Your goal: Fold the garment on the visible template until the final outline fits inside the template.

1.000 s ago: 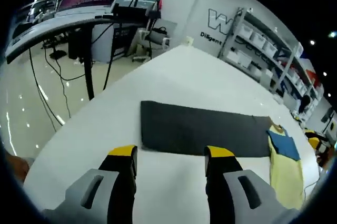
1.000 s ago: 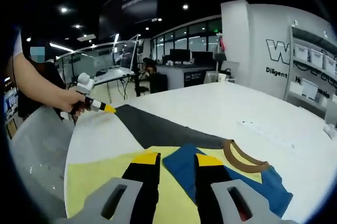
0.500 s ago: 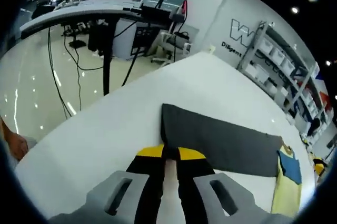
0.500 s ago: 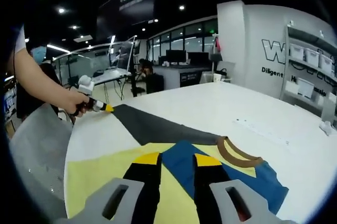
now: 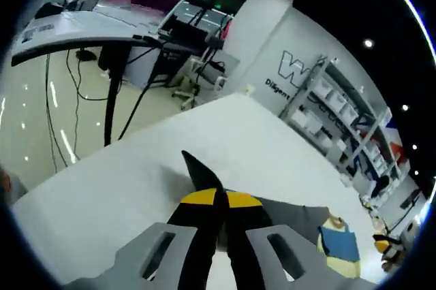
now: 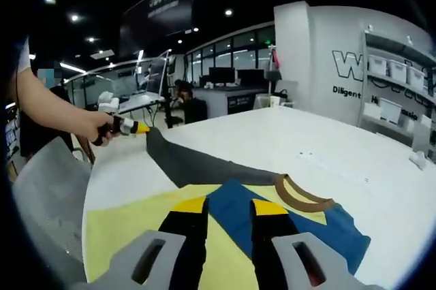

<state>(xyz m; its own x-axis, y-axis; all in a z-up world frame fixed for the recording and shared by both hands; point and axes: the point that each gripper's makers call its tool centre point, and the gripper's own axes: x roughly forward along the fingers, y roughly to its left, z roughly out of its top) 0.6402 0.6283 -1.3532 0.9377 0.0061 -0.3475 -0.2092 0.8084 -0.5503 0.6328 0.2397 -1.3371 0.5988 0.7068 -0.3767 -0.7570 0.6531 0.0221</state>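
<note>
A yellow garment (image 6: 129,232) with a blue chest panel (image 6: 320,225) and a brown collar (image 6: 300,198) lies flat on the white table (image 6: 272,133). A dark grey sheet of fabric (image 6: 197,164) stretches away from it toward the table's far end. My left gripper (image 5: 219,198) is shut on that grey fabric's corner (image 5: 201,171), which stands up off the table. In the right gripper view a hand holds the left gripper (image 6: 139,129) at that corner. My right gripper (image 6: 228,205) hangs open over the garment's blue and yellow chest. The garment (image 5: 338,242) lies far right in the left gripper view.
The table's edge (image 5: 82,167) runs close by the left gripper, with glossy floor and a desk (image 5: 68,28) with cables beyond. Shelving with boxes (image 6: 402,109) lines the wall. A small white object (image 6: 419,159) lies on the table at the right.
My left gripper went from open to shut on the grey fabric's corner and has raised it off the table. The right gripper has stayed over the garment.
</note>
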